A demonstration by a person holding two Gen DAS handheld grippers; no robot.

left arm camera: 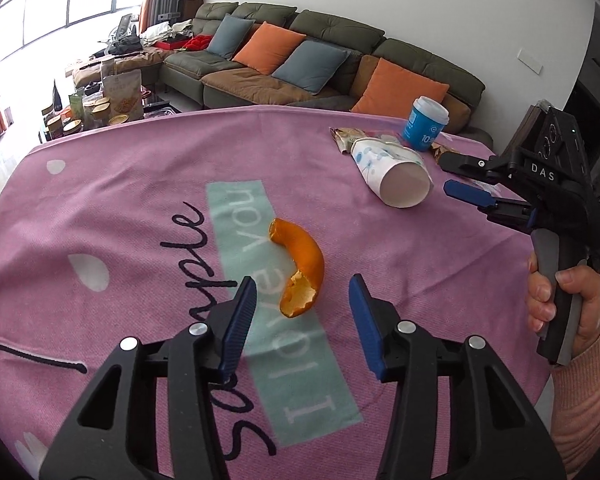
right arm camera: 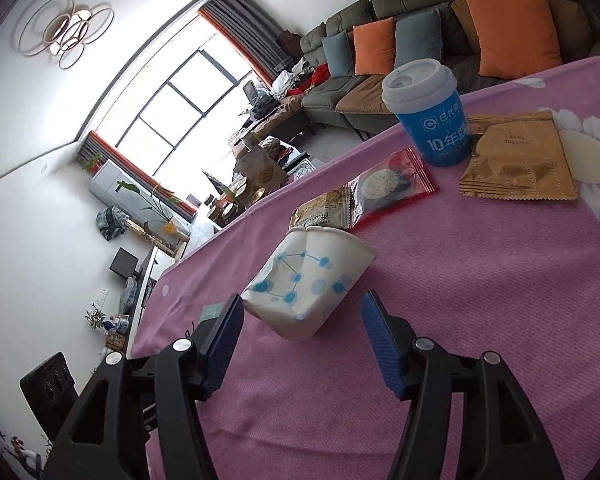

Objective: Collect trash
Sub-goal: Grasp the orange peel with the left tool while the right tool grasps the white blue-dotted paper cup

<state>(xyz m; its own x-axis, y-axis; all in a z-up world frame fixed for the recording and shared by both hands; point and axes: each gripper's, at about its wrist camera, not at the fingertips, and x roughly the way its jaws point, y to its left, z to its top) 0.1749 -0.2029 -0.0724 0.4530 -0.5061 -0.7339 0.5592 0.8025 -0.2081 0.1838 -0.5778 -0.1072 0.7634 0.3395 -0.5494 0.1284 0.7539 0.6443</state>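
Your left gripper (left arm camera: 302, 308) hangs with its jaws spread at the bottom centre of its own view, the near end of the orange peel (left arm camera: 298, 266) lying between the fingertips on the pink tablecloth (left arm camera: 140, 200). Whether the pads touch the cloth is hard to judge. Your right gripper (right arm camera: 302, 322), at the lower centre of its view, is likewise released, framing the crushed paper cup (right arm camera: 306, 284) lying on its side. Beyond it, toward the upper right, lie two snack wrappers (right arm camera: 364, 196), a gold pouch (right arm camera: 520, 164) and the upright blue lidded cup (right arm camera: 430, 116), which hides the pouch's corner. Wrapper print is unreadable.
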